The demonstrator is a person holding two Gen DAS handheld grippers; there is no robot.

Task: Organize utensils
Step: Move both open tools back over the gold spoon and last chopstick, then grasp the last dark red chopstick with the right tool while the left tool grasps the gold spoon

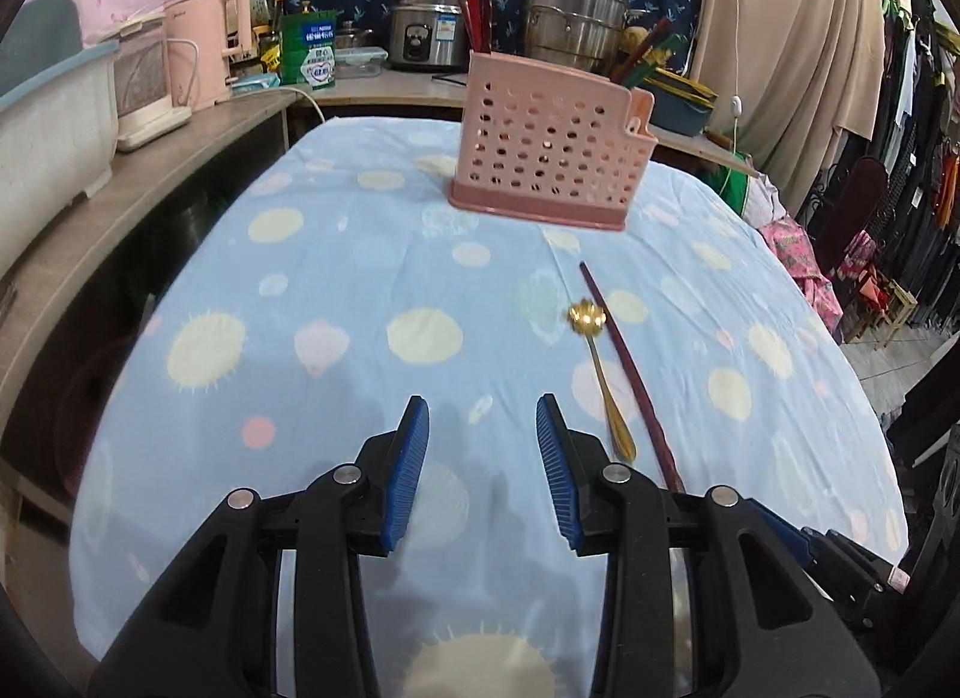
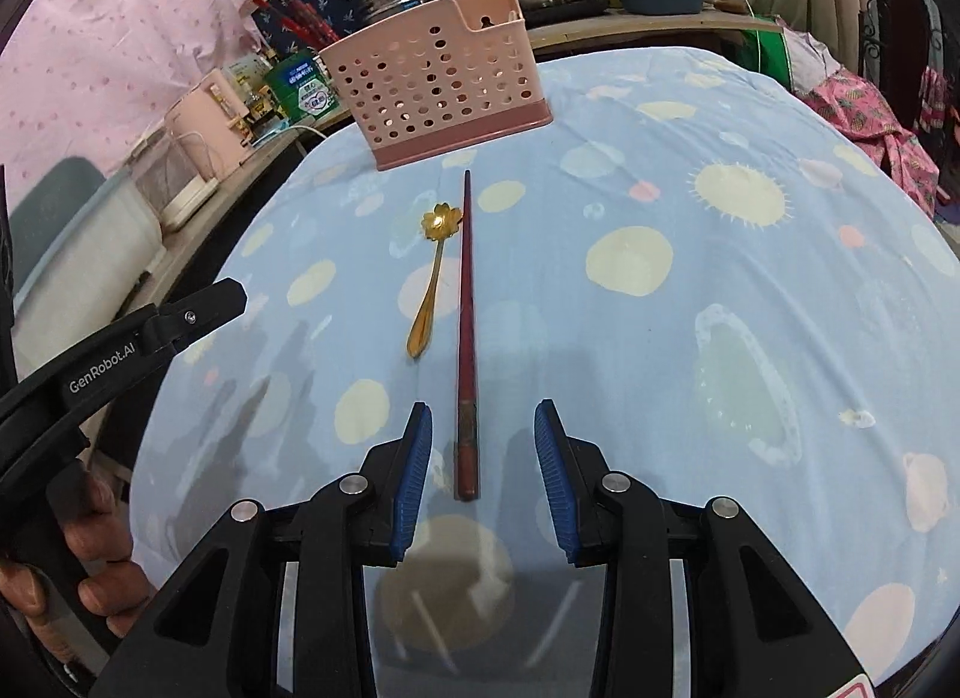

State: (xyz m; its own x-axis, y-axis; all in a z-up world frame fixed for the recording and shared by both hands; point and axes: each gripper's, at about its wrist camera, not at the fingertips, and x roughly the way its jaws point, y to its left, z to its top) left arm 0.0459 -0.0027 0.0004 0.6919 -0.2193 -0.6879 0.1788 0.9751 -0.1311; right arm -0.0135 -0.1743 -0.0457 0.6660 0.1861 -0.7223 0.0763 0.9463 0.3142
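Surface: a table under a light blue cloth (image 1: 336,254) printed with pale yellow and pink dots.
Utensil holder: a pink perforated plastic holder (image 1: 549,143) stands upright on the cloth, at 12 o'clock in both wrist views. Dark red chopsticks (image 1: 474,2) stick up from its left end and green-and-red ones (image 1: 645,59) from its right end.
Loose chopstick: 1 dark red chopstick (image 2: 466,332) lies flat on the cloth, its thin tip toward the holder at 12 o'clock, its thick end toward the right gripper.
Spoon: a gold spoon (image 2: 433,272) with a flower-shaped bowl lies just beside the chopstick, at its 9 o'clock in the right wrist view, bowl toward the holder.
Left gripper (image 1: 483,473): jaws parted, nothing between the blue pads (image 1: 408,476); the spoon's handle end lies near its right finger, at about 2 o'clock.
Right gripper (image 2: 483,473): jaws parted with a gap on either side of the chopstick's thick end, which sits between the pads (image 2: 555,476); neither pad presses on it.
Person: a hand (image 2: 90,566) holding the left gripper's handle shows at 8 o'clock in the right wrist view.
Background: a rice cooker (image 1: 423,32), steel pot (image 1: 573,17) and pink kettle (image 1: 207,53) on the counters behind.
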